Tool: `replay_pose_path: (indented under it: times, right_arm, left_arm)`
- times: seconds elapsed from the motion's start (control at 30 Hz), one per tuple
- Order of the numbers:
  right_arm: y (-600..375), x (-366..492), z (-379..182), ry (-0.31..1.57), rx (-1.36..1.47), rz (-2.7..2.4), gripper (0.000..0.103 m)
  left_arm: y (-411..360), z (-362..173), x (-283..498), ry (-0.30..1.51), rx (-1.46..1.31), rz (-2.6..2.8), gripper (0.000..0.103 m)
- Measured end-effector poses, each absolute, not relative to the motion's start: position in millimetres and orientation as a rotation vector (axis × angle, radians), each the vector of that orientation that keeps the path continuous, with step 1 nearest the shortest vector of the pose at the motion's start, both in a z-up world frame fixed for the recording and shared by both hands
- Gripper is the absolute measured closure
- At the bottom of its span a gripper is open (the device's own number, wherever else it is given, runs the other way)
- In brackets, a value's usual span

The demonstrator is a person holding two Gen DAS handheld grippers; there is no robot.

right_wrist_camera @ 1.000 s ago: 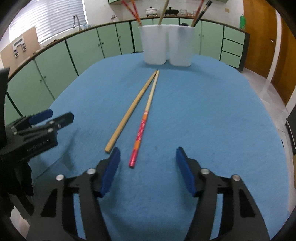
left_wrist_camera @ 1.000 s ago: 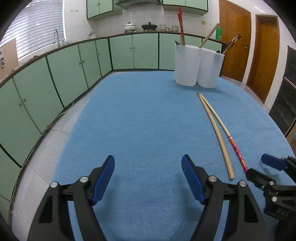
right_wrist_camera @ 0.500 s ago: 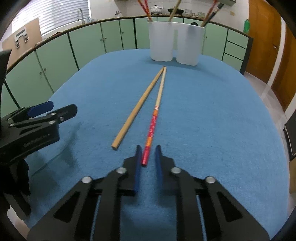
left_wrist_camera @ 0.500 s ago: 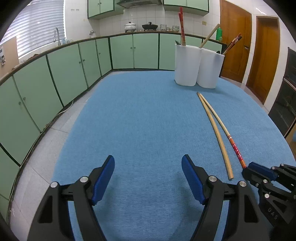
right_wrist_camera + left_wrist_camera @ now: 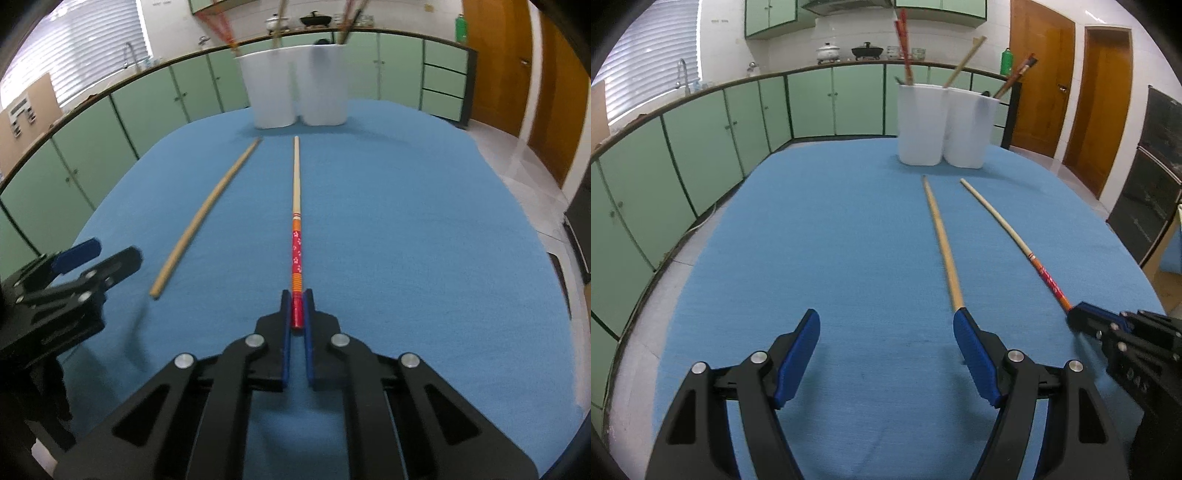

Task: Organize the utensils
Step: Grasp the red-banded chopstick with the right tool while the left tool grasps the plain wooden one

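Note:
Two long chopsticks lie on the blue tablecloth [image 5: 812, 240]. My right gripper [image 5: 296, 299] is shut on the near end of the red-patterned chopstick [image 5: 296, 243], which points straight toward the white holders. The plain wooden chopstick [image 5: 207, 212] lies to its left, apart from it. My left gripper [image 5: 886, 328] is open over the cloth with nothing between its fingers. The plain chopstick's [image 5: 942, 243] near end reaches just beyond its right fingertip. In the left wrist view the right gripper [image 5: 1078, 314] holds the red-patterned chopstick [image 5: 1015, 236] at the right edge.
Two white holders [image 5: 921, 123] [image 5: 969, 129] stand side by side at the table's far end with several chopsticks in them. Green cabinets line the left and back. Wooden doors are at the right. The left gripper [image 5: 101, 254] shows at the left of the right wrist view.
My right gripper has shut on the red-patterned chopstick's near end and swung it away from the plain one. My left gripper has shifted toward the plain chopstick and stays open.

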State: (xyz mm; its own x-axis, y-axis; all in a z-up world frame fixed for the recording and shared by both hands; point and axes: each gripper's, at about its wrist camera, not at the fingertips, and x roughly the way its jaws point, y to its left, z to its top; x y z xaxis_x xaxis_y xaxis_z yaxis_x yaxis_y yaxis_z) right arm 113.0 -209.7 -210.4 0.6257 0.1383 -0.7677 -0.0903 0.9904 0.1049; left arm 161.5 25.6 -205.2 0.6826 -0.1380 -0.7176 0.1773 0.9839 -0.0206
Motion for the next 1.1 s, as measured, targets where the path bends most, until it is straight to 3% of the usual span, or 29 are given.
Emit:
replay_pose_path:
  times: [0.27, 0.4, 0.5, 0.67, 0.9, 1.03, 1.1]
  right_arm:
    - [-244, 119, -213, 0.898, 0.054, 0.088, 0.098]
    - [-244, 119, -215, 0.9, 0.038, 0.101, 0.097]
    - [-247, 119, -215, 0.899, 0.049, 0.127, 0.096]
    - [-253, 113, -214, 0.893, 0.087, 0.184, 0.085]
    - [-251, 108, -214, 0.892, 0.072, 0.189, 0.085]
    - [-245, 111, -214, 0.893, 0.05, 0.184, 0.085]
    - [-244, 112, -214, 0.893, 0.04, 0.178, 0.086]
  left_arm:
    - [0, -211, 162, 0.833, 0.079, -0.215, 0.032]
    - [-9, -218, 167, 0.878, 0.087, -0.226, 0.046]
    - [-12, -220, 167, 0.881, 0.09, -0.226, 0.05]
    - [-11, -221, 167, 0.881, 0.078, -0.223, 0.05]
    - [-12, -221, 168, 0.878, 0.061, -0.204, 0.051]
    - [-9, -220, 169, 0.876, 0.041, -0.201, 0.071]
    - [-8, -220, 169, 0.877, 0.032, -0.205, 0.076]
